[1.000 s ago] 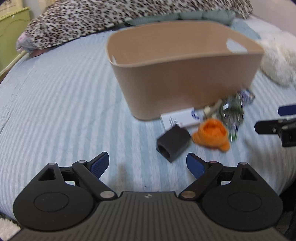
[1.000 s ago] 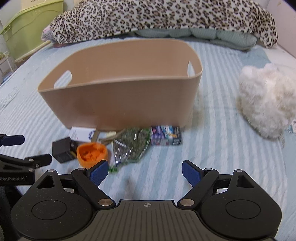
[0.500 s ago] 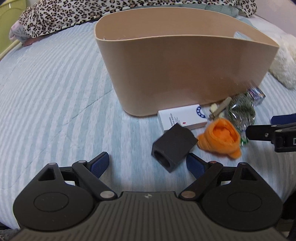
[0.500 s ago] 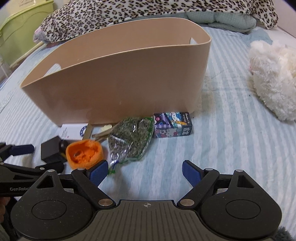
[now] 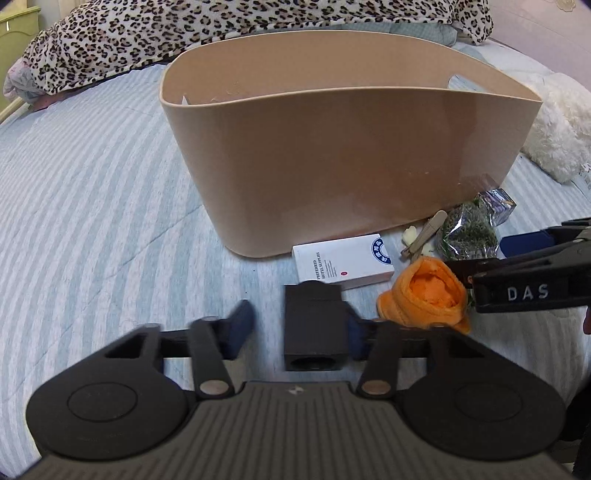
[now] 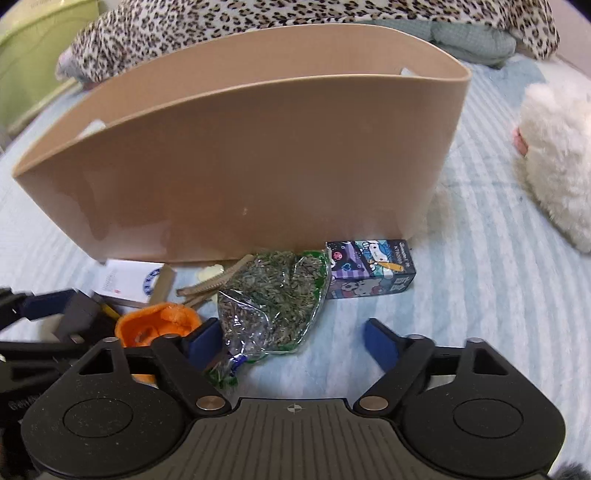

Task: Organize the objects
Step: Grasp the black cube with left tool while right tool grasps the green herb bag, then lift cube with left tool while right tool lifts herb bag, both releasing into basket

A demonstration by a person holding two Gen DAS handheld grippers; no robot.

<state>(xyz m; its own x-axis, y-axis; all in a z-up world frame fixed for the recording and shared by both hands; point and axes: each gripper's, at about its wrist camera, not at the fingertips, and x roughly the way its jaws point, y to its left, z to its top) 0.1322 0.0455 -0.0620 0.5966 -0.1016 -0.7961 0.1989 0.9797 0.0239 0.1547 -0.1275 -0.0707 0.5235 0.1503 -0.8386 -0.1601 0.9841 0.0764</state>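
Note:
A tan bin (image 5: 332, 155) stands on the striped bed, also in the right wrist view (image 6: 240, 158). In front of it lie a black block (image 5: 314, 325), an orange plush (image 5: 428, 295), a white box (image 5: 340, 260), a bag of dried herbs (image 6: 269, 299) and a cartoon carton (image 6: 373, 271). My left gripper (image 5: 299, 334) is open around the black block, the right finger touching it, the left finger apart. My right gripper (image 6: 291, 338) is open over the lower end of the herb bag, and it shows in the left wrist view (image 5: 532, 266).
A white fluffy toy (image 6: 554, 158) lies to the right of the bin. A leopard-print blanket (image 5: 221, 33) is heaped behind it. A wooden stick (image 5: 424, 232) lies by the white box. A green container (image 6: 33, 55) stands at the far left.
Both grippers have moved forward and down toward the objects. My left gripper has narrowed around the black block. My right gripper has come over the herb bag.

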